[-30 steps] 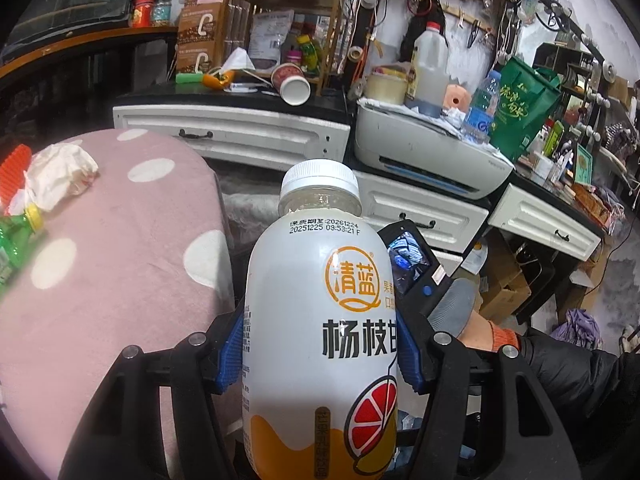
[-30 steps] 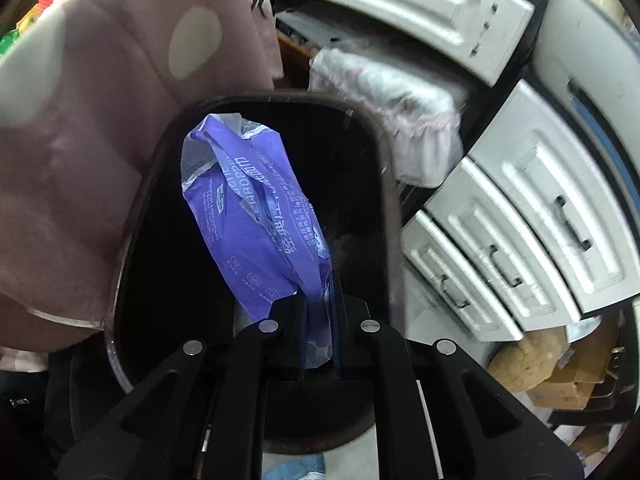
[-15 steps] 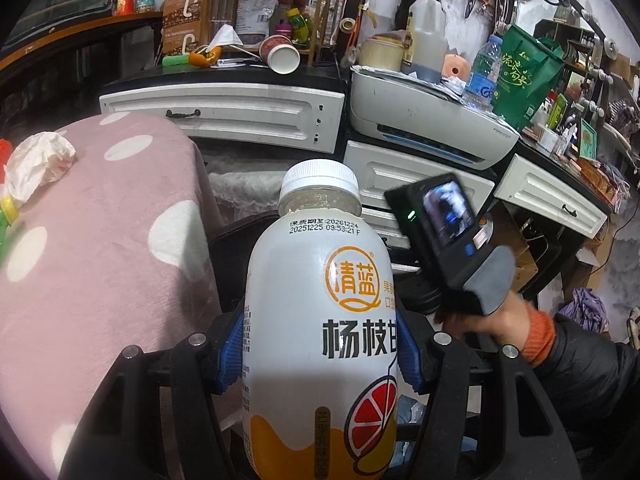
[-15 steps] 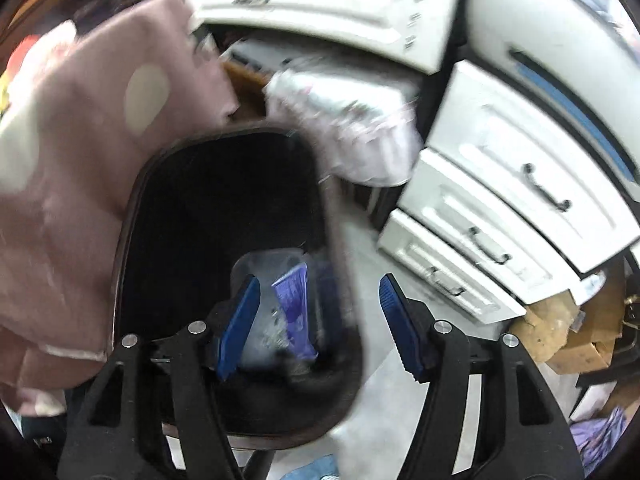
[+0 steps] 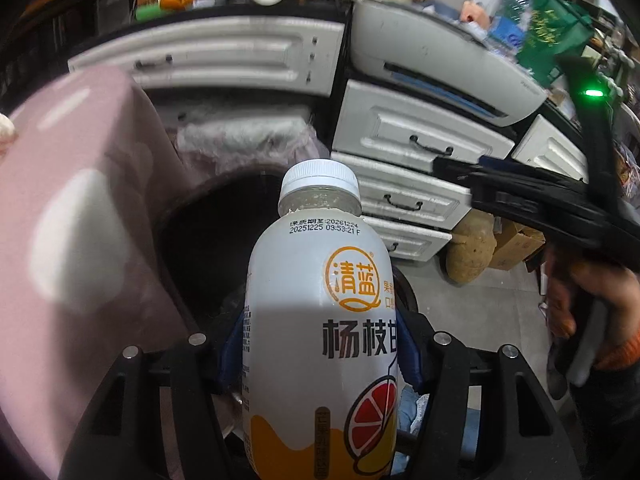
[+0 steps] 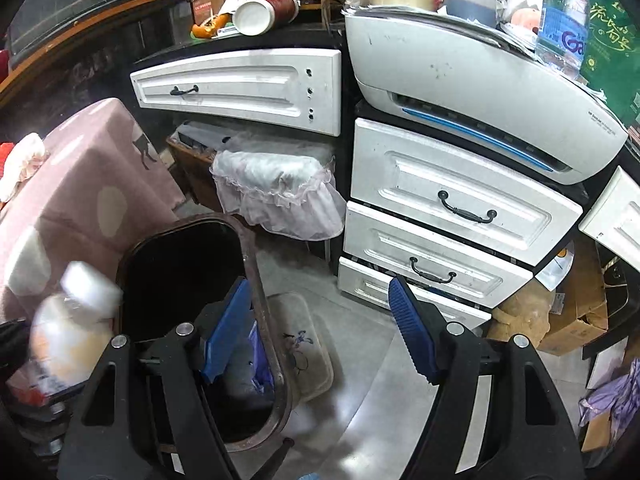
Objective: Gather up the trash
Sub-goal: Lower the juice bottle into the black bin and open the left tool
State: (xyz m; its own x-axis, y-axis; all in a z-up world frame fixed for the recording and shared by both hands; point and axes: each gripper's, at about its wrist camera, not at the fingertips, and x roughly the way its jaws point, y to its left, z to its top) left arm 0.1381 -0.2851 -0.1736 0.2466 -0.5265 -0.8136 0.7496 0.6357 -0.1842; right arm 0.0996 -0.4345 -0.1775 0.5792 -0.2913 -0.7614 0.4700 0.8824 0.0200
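My left gripper [image 5: 318,348] is shut on a white drink bottle [image 5: 320,320] with a white cap and an orange citrus label, held upright over the mouth of the black trash bin [image 5: 208,240]. The bottle shows blurred at the left of the right wrist view [image 6: 68,320]. My right gripper [image 6: 320,332] is open and empty, raised beside the bin [image 6: 256,280]. The purple plastic bag [image 6: 256,360] lies inside the bin. The right gripper also shows at the right of the left wrist view [image 5: 540,200].
A pink table with white dots [image 6: 80,200] stands left of the bin, crumpled tissue [image 6: 24,160] on it. White drawers [image 6: 460,208] and a printer [image 6: 460,80] are behind. A lace-covered stool [image 6: 280,188], a floor mat [image 6: 304,344] and cardboard boxes [image 6: 576,312] are nearby.
My right gripper opened, dropped the purple bag into the bin and pulled up and away. My left gripper moved the bottle forward over the bin.
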